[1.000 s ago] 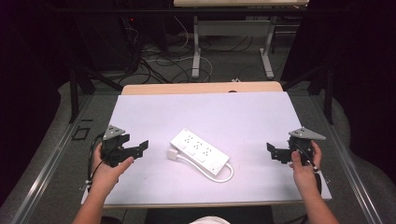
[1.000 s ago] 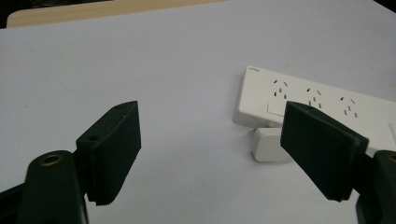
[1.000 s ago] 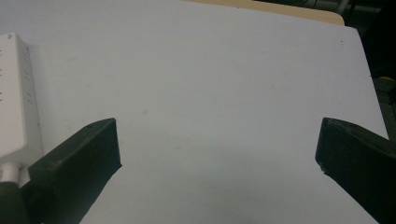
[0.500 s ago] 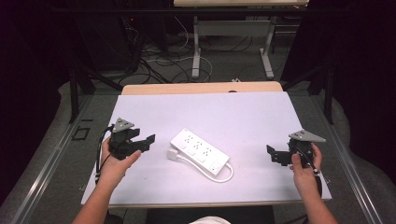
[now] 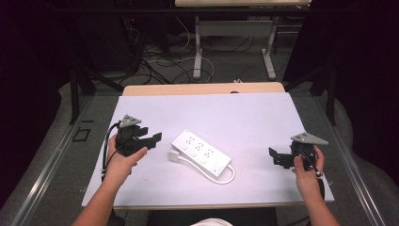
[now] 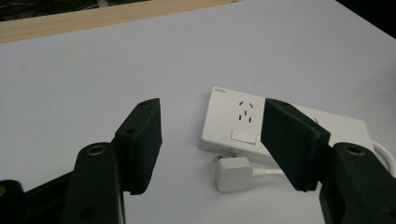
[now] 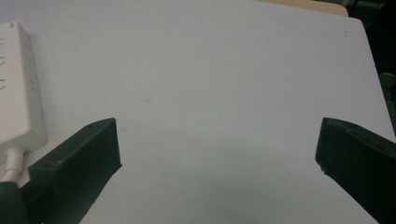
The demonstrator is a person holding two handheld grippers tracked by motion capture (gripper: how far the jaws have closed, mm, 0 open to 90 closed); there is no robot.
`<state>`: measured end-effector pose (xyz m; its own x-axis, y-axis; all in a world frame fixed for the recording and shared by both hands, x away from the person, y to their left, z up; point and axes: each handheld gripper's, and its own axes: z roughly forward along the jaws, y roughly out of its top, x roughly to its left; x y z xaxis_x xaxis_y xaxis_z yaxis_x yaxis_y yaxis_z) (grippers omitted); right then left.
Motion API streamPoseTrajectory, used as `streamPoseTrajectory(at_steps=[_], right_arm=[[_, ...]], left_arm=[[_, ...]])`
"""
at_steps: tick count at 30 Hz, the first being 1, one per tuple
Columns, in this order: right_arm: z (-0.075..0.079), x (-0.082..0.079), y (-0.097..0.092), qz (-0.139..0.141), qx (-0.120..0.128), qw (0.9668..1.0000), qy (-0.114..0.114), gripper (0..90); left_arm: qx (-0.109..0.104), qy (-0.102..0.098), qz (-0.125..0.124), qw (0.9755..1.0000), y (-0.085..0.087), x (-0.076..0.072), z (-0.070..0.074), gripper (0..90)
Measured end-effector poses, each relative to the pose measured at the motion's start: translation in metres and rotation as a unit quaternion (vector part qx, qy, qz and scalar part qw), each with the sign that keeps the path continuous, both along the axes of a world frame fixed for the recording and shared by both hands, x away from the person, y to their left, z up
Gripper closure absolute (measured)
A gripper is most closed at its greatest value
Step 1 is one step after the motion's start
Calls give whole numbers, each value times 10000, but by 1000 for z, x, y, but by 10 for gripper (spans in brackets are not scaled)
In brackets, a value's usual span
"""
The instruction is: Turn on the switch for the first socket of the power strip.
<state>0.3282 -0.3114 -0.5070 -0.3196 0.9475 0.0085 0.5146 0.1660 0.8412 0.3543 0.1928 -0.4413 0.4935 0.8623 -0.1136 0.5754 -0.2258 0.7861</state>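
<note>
- Your left gripper (image 5: pixel 149 140) sits just beside the white power strip (image 5: pixel 201 153), jaws apart and lined up on its plug (image 6: pixel 233 173). Looks like you're setting up to grab that plug, though that's my guess.
- The strip lies diagonally mid-table, its cord (image 5: pixel 225 179) looped round the near end.
- Your right gripper (image 5: pixel 278 157) hangs well apart near the table's (image 5: pixel 244 113) right edge, jaws wide, nothing in them.
- Plenty of bare white surface around the strip, so there's room to swing in.

White rectangular plastic power strip (image 5: pixel 201 153) | flat, sockets up, diagonal near centre of white table (image 5: pixel 244 113) | white cable (image 5: pixel 228 176) loops from near end | white square plug (image 6: pixel 232 173) unplugged, beside far end
</note>
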Motion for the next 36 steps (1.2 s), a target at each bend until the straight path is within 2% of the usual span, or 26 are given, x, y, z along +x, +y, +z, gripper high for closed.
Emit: streamPoseTrajectory(at_steps=[7,10,11,20,21,26,27,36], right_arm=[[-1,0,2,-5,7,10000,4,0],[-2,1,2,13,-20,10000,3,0],[-2,1,2,10,-14,10000,3,0],[-3,1,1,34,1,10000,49,0],[-4,2,1,39,-17,10000,39,0],[-4,2,1,41,-15,10000,53,0],[-4,2,1,40,-5,10000,59,0],[-5,2,1,29,31,10000,89,0]], left_arm=[[93,98,-127,9998,-12,3,1,384],[195,96,-222,9995,-15,5,2,384],[141,121,-226,9996,-18,5,2,384],[211,84,-399,9989,-34,8,3,400],[156,68,-402,9990,-36,8,3,405],[141,115,-535,9984,-45,8,2,426],[144,61,-513,9986,-47,8,1,430],[79,155,-675,9976,-61,8,-5,476]])
